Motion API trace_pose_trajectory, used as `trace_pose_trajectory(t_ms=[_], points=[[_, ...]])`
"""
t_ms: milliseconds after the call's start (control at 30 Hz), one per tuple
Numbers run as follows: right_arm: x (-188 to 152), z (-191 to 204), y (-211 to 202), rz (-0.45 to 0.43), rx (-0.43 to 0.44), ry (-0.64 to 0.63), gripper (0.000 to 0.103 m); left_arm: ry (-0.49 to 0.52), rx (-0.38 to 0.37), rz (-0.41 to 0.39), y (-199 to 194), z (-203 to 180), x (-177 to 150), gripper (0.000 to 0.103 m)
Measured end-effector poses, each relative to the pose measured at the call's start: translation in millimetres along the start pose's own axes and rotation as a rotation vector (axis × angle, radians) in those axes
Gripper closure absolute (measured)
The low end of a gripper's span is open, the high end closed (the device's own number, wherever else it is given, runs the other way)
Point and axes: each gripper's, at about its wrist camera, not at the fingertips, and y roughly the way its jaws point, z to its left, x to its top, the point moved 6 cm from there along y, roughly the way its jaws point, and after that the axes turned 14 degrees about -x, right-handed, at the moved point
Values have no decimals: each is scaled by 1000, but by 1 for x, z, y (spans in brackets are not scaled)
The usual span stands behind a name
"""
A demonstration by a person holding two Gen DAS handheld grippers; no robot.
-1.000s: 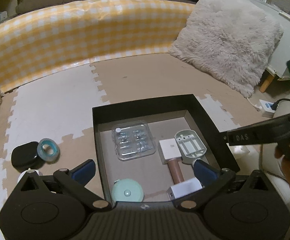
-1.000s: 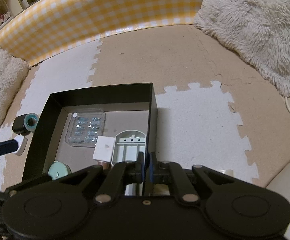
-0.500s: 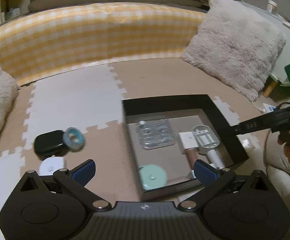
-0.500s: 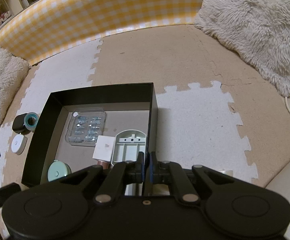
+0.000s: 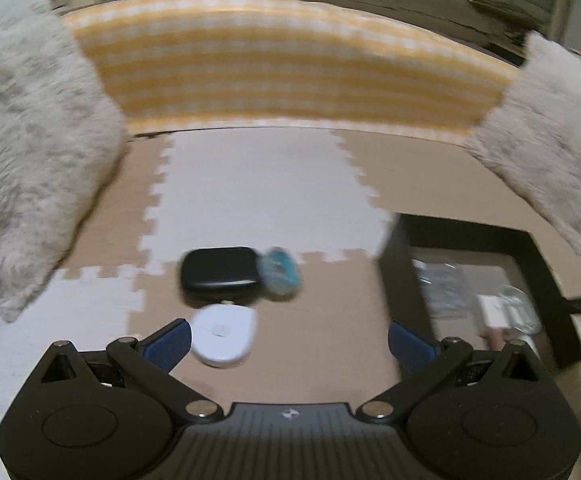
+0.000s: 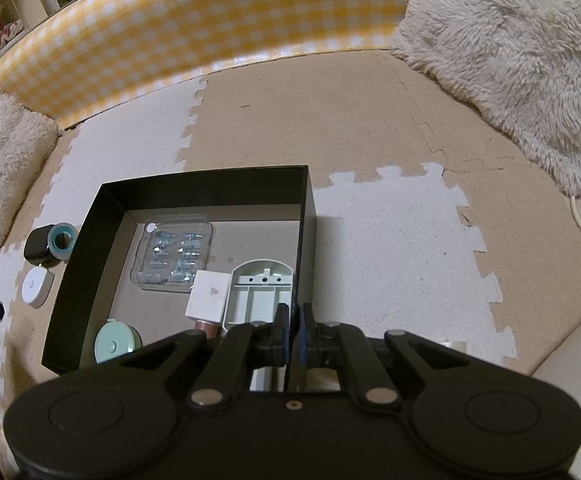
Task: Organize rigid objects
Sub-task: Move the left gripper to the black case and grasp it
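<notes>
Left gripper [image 5: 288,340] wide, empty; right gripper [image 6: 293,330] pinching box [image 6: 308,216] wall; three items at 9 o'clock of box unpacked: black case [image 5: 220,274], teal roll [image 5: 280,276], white puck [image 5: 224,334].

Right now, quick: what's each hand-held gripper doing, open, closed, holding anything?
Left hand-held gripper: open, empty, white puck just ahead.
Right hand-held gripper: shut on the black box wall.

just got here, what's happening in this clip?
A person with a handheld gripper in each hand is sorting small items into a black box on the foam floor mat. The box holds a clear blister pack, a white block, a pale green tray and a mint round case. The right gripper is shut on the box's right wall. The left gripper is open beside the box, over the white puck, black case and teal tape roll outside it.
</notes>
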Motion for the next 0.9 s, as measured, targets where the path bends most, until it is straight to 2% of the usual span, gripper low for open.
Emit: trace_pose_trajectory(t_ms=[467,767,900], points=[[1,2,-1,-2,-8,-16,97,-131,127,-71,55,85,1,0],[1,5,1,-2,-21,-40,97,-70,90,-77,84,86,13,0],[1,6,1,-3,-28,-48,97,-81,68,-77,91,83,18,0]])
